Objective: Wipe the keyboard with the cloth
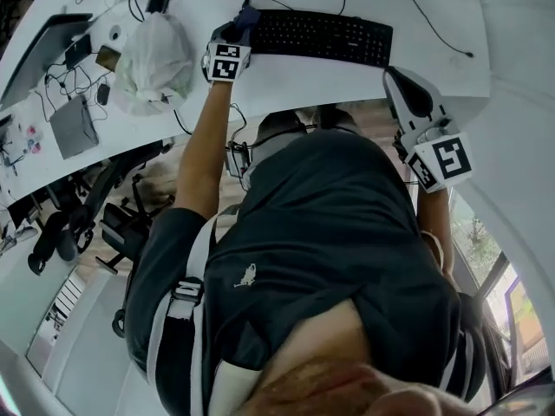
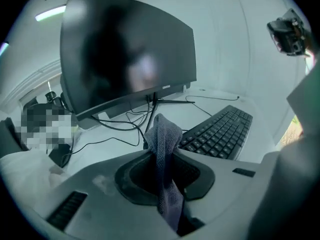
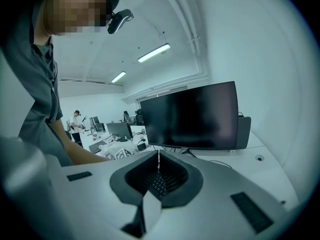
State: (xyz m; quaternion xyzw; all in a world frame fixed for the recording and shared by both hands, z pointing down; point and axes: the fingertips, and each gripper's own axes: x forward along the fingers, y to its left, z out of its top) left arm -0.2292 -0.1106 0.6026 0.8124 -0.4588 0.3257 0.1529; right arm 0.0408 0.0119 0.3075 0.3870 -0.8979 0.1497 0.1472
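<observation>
The left gripper [image 2: 161,151] has its jaws pressed together on the cloth [image 2: 167,134]. This is a grey-blue woven strip that runs down between the jaws and stands up past their tips in a folded bunch. In the left gripper view the black keyboard [image 2: 220,134] lies on the white surface [image 2: 210,101] just to the right of the cloth and a little beyond it, set at a slant. A dark monitor [image 2: 125,54] stands behind, with thin cables trailing from its foot.

From the head view, the left gripper [image 1: 236,33] is stretched out at the end of the person's arm to the left end of the keyboard [image 1: 321,35]. The cloth [image 1: 249,14] shows as a bluish bunch right at that end's far corner. Whether it rests on the keys or only beside them cannot be told. A crumpled white plastic bag [image 1: 156,55] sits on the surface [image 1: 295,76] to the left of the gripper.

The right gripper [image 1: 397,81] is at the near edge of the surface, just off the keyboard's right near corner and apart from the cloth. In its own view the right gripper [image 3: 158,155] has its jaws closed tip to tip with nothing between them. A few keyboard keys [image 3: 159,184] show below through the hollow, and a monitor [image 3: 192,114] is ahead.
</observation>
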